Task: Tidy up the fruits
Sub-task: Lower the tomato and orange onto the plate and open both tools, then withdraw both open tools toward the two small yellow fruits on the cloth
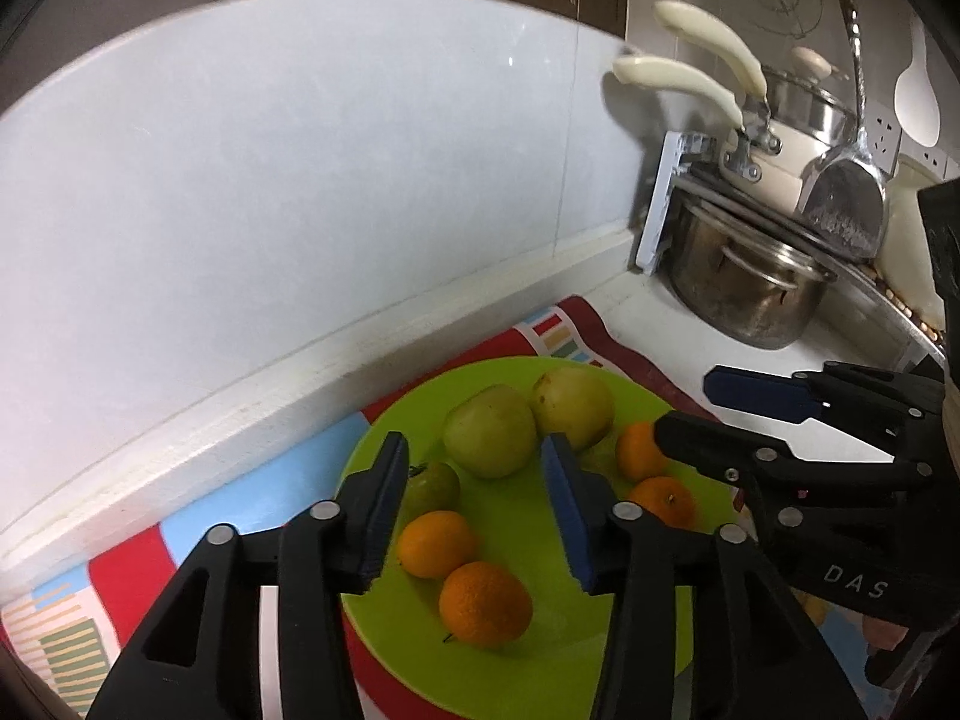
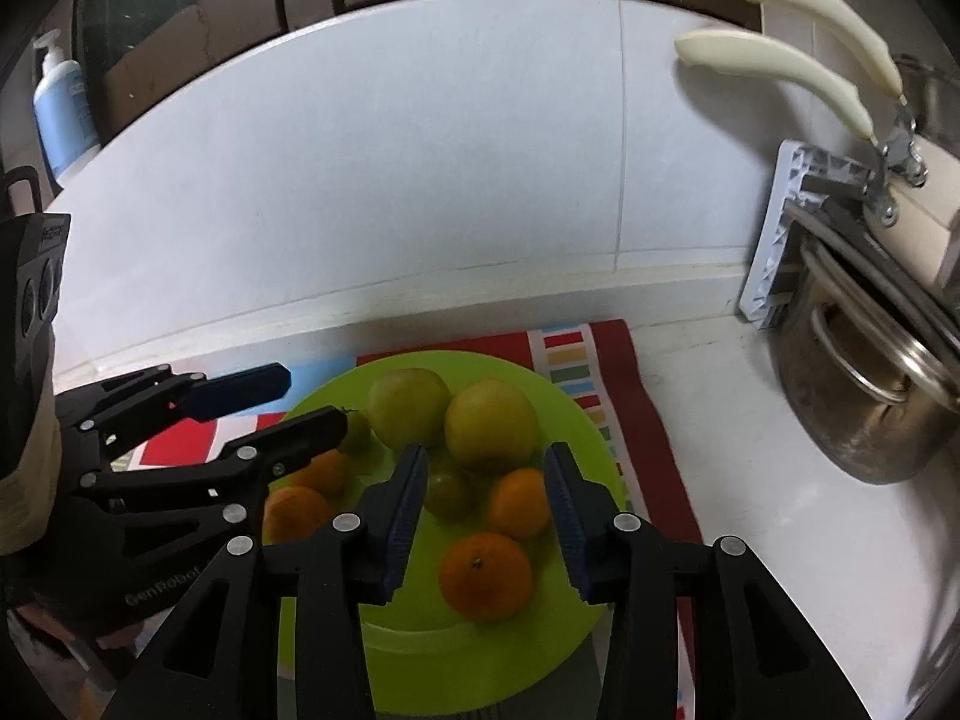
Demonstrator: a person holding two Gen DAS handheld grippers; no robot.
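Observation:
A lime green plate [image 1: 528, 546] lies on a striped cloth and holds two pale green apples [image 1: 489, 432], small green fruits [image 1: 432, 487] and several oranges [image 1: 485, 603]. My left gripper [image 1: 474, 501] is open and empty, hovering over the plate with an orange [image 1: 435, 543] between its fingers. My right gripper [image 1: 684, 405] is open at the plate's right edge. In the right wrist view the right gripper [image 2: 486, 510] is open above the plate [image 2: 420, 648], over a dark green fruit [image 2: 450, 489] and oranges [image 2: 485, 576]. The left gripper [image 2: 312, 402] reaches in from the left, open.
A striped red, blue and white cloth [image 1: 120, 588] lies under the plate on a white counter. A steel pot [image 1: 744, 288] and stacked pans with cream handles [image 1: 678, 81] stand at the right. A white tiled wall [image 1: 300, 180] runs behind. A soap bottle [image 2: 60, 108] stands far left.

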